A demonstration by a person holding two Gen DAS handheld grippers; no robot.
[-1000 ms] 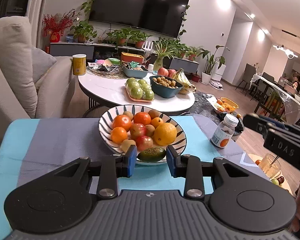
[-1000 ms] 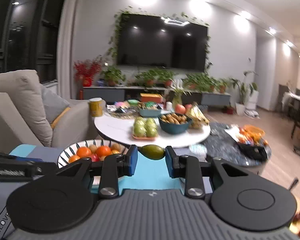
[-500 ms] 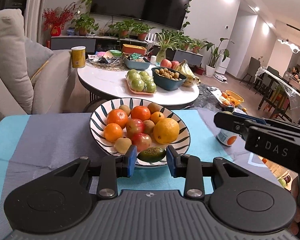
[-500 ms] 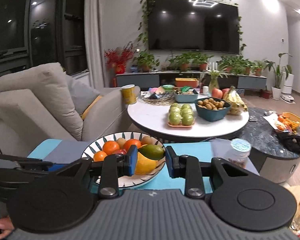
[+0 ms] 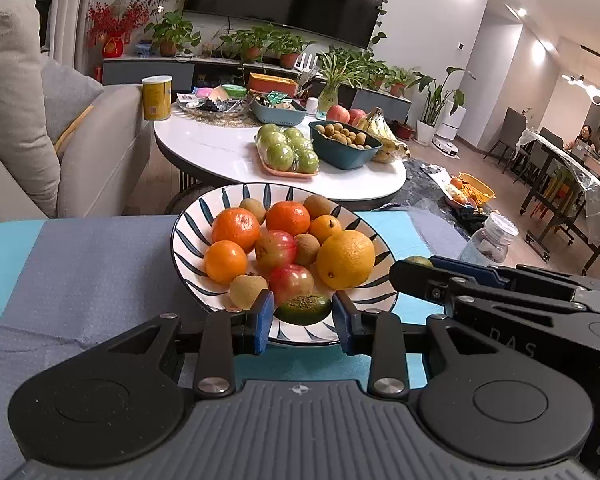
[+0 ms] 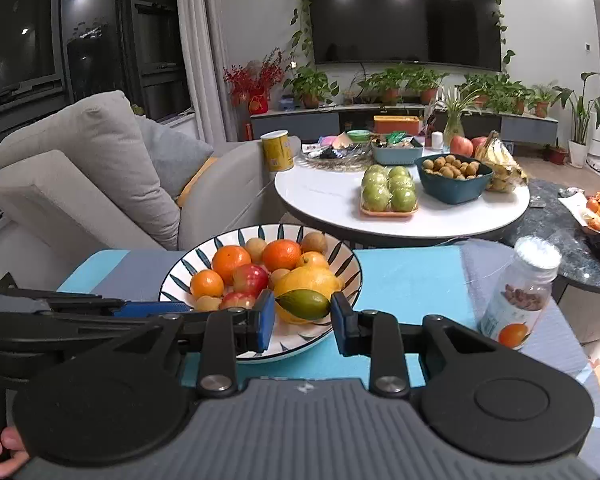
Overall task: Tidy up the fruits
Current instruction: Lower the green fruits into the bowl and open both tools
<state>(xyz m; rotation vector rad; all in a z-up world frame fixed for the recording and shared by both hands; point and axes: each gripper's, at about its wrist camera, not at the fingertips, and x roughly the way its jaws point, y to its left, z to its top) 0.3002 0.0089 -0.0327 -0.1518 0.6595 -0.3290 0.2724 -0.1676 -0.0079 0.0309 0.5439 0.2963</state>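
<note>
Right wrist view: the right gripper (image 6: 303, 318) is clamped on a green oval fruit (image 6: 305, 304), pad against each end, held over the 5 o'clock rim of the striped bowl (image 6: 340, 280). In the left wrist view that same fruit peeks out as a dark green cap (image 5: 418, 261) at the right gripper's tip, at 3 o'clock of the bowl (image 5: 188, 240).

The left gripper (image 5: 302, 322) has its pads apart, one either side of a second dark green fruit (image 5: 303, 309) lying at the bowl's 6 o'clock edge; whether the pads touch it I cannot tell.

Inside the bowl sit a large orange (image 5: 345, 259), three mandarins (image 5: 236, 229), two red apples (image 5: 291, 279) and several small brown fruits (image 5: 248, 290). The bowl rests on a bench under a blue and grey cloth (image 5: 80, 264).

A clear jar (image 6: 520, 292) with a white lid stands at 3 o'clock of the bowl, holding brown pieces; its label shows an orange, the text too small to read. "DAS" is moulded on the right gripper's body (image 5: 512, 346).

Beyond, a round white table (image 6: 328, 200) carries a tray of green apples (image 6: 390, 194), a teal bowl of small brown fruits (image 6: 452, 176), bananas (image 6: 500, 164) and a yellow can (image 6: 278, 150).
</note>
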